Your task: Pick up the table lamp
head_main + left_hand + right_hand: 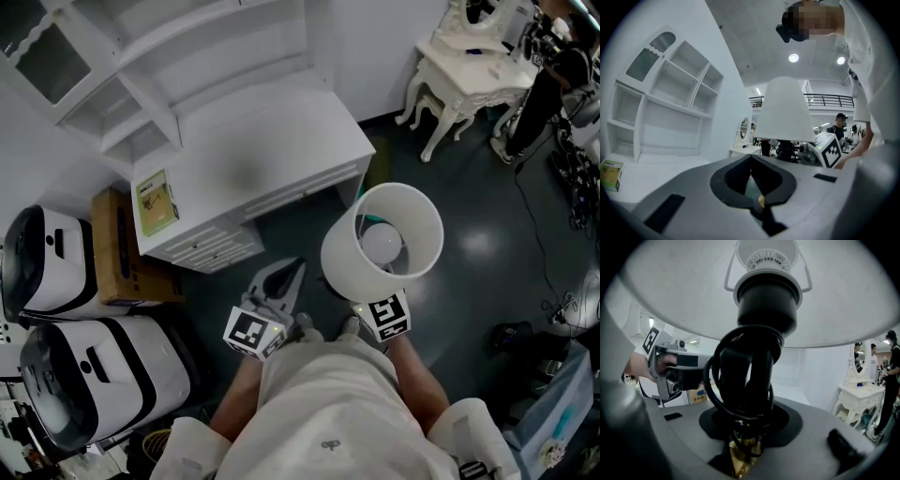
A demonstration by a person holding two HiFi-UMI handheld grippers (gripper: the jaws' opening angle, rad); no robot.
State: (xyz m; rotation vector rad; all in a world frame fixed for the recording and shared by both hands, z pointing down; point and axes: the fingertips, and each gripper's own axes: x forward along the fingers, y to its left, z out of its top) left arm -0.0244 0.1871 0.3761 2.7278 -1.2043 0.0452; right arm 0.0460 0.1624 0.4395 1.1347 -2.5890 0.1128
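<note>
- Head view: a white desk (281, 141) stands ahead on the dark floor (478, 281).
- Lamp (412, 220) is upright, clear of the desk, with the right gripper (746, 423) clamped on its black stem (754, 366).
- Left gripper (292, 274), beside it, is closed and empty.

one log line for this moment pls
right gripper: shut on table lamp stem | left gripper: shut, empty | status: held clear of white desk

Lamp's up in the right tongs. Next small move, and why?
Probably keep the clamp and carry the table lamp toward the white desk: right tongs grip its stem over the wound cord, it's held above floor, left tongs shut and empty.
</note>
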